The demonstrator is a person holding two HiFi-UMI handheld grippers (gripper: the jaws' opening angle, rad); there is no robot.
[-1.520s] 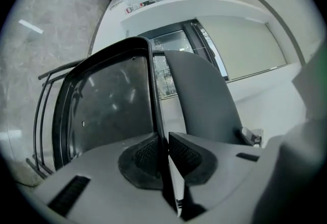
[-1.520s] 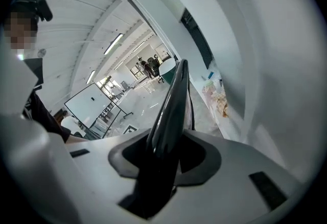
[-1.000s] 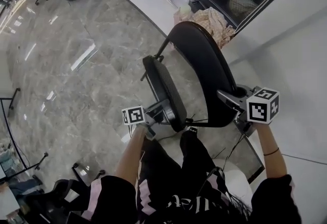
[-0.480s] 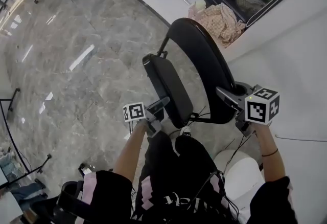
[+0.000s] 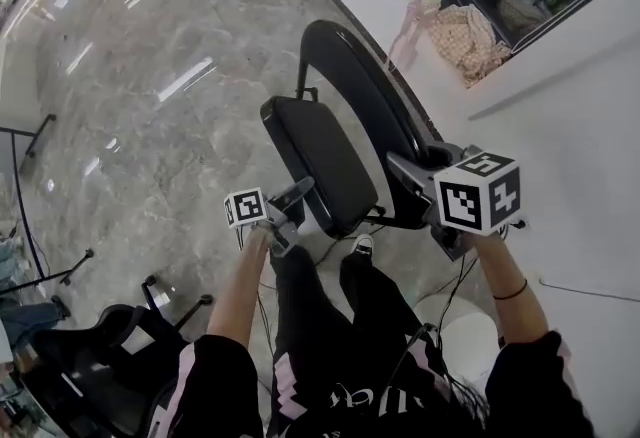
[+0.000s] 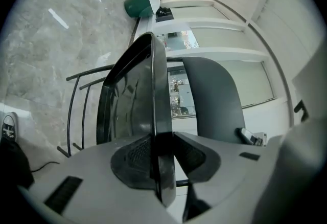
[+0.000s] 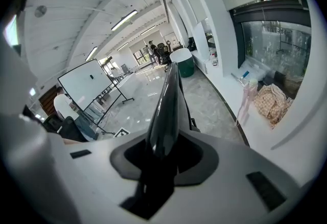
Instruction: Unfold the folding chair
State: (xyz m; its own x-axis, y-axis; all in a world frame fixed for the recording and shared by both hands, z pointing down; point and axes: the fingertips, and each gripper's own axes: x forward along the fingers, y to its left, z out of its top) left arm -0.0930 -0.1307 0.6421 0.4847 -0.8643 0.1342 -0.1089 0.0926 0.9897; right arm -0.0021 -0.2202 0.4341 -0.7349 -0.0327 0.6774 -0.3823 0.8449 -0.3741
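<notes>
A black folding chair hangs between my two grippers over the grey marble floor. Its padded seat (image 5: 320, 161) faces up and left, and the curved backrest (image 5: 355, 76) arcs behind it. My left gripper (image 5: 293, 198) has the seat's near edge (image 6: 133, 100) between its pads; its jaws are opening but both pads still touch the edge. The left gripper (image 6: 164, 166) sees the backrest (image 6: 214, 95) to the right. My right gripper (image 5: 412, 174) is shut on the backrest's thin rim (image 7: 166, 110), which runs straight out from the right gripper (image 7: 161, 159).
The person's legs and a shoe (image 5: 363, 246) stand right under the chair. A white counter with a checked cloth (image 5: 470, 36) runs along the wall beyond. A black office chair (image 5: 90, 366) sits at lower left. A whiteboard on a stand (image 7: 84, 85) stands further off.
The seat has swung away from the backrest and now shows its broad face. Both grippers and the chair have shifted left in the head view, and the right marker cube looms larger.
</notes>
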